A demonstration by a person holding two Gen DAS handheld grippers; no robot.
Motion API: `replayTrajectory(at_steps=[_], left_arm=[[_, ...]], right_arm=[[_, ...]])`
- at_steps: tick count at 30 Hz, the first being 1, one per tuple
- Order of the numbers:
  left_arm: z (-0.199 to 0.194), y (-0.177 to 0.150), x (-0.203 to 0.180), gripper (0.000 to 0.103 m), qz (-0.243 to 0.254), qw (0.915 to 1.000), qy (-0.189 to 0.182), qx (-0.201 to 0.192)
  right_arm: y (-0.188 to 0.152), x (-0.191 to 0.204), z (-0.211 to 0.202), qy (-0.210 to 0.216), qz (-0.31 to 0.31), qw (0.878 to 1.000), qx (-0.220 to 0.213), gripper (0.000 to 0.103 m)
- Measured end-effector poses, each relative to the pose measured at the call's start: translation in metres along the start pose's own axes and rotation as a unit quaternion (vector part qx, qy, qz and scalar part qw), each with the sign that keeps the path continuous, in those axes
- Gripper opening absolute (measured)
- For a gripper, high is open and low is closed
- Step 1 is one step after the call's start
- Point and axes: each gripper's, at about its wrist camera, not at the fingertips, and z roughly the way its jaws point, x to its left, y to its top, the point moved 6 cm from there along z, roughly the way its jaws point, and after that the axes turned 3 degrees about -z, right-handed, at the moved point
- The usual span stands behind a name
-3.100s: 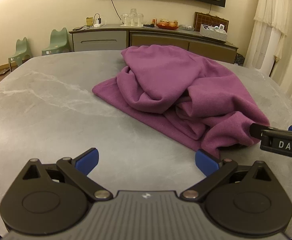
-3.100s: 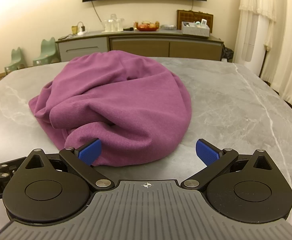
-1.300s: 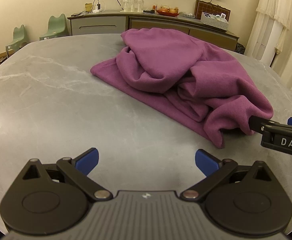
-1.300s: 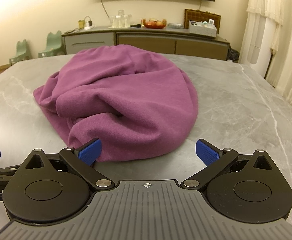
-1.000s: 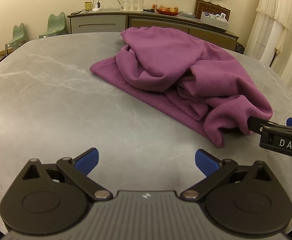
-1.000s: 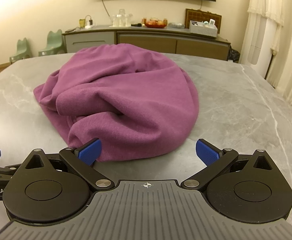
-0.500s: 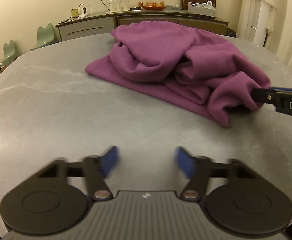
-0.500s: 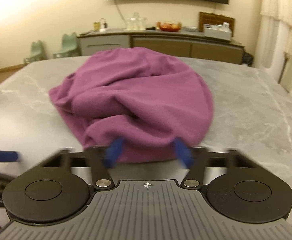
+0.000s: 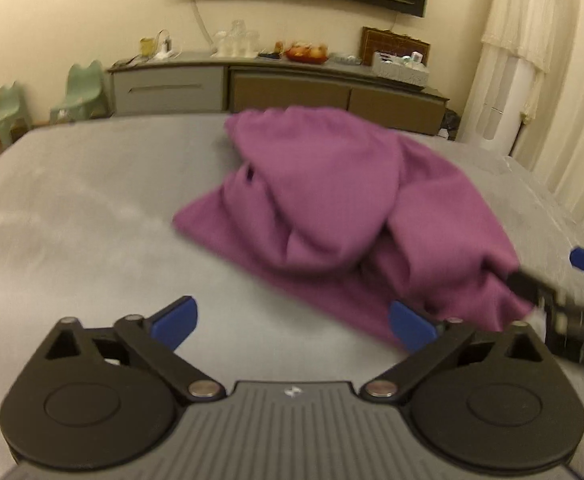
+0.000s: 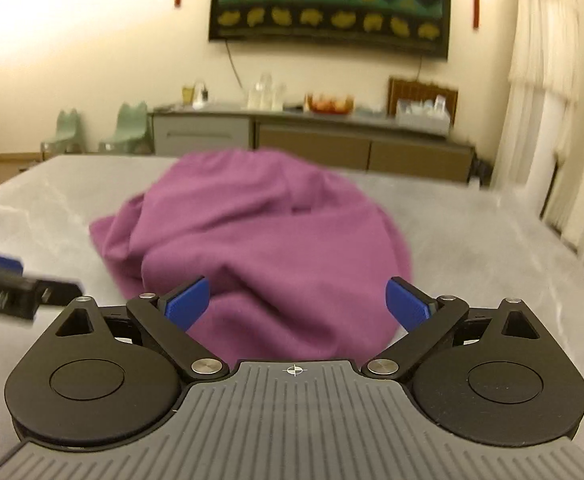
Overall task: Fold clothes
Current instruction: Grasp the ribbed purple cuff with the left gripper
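Note:
A crumpled purple garment lies in a heap on the grey marble table; it also shows in the right wrist view. My left gripper is open and empty, its right fingertip at the heap's near edge. My right gripper is open and empty, its jaws spread over the near edge of the heap. The right gripper also shows at the right of the left wrist view. The left gripper shows at the left of the right wrist view.
A long sideboard with glasses, a fruit bowl and a basket stands against the far wall. Two small green chairs stand at the left. White curtains hang at the right. The table edge curves round at the far side.
Both grippers closed partway about half a second ago and are open again now. Both views have tilted up, and both grippers now stand closer to the heap's near edge.

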Motion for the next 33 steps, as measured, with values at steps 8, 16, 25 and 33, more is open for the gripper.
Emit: replayTrajectory(at_steps=[8, 16, 25, 33], left_arm=[[0.094, 0.031, -0.021, 0.023, 0.025, 0.9977, -0.011, 0.062], [-0.024, 0.040, 0.025, 0.010, -0.057, 0.9929, -0.104, -0.010], [-0.065, -0.039, 0.031, 0.074, 0.016, 0.9893, -0.135, 0.052], [-0.019, 0.096, 0.076, 0.096, -0.003, 0.9971, -0.066, -0.039]], right_arm=[[-0.012, 0.005, 0.068, 0.032, -0.013, 0.995, 0.097, 0.045], [0.047, -0.106, 0.046, -0.098, 0.033, 0.994, 0.027, 0.008], [0.035, -0.162, 0.047, -0.123, 0.121, 0.983, 0.064, 0.058], [0.068, -0.143, 0.073, -0.023, 0.092, 0.995, 0.043, 0.094]])
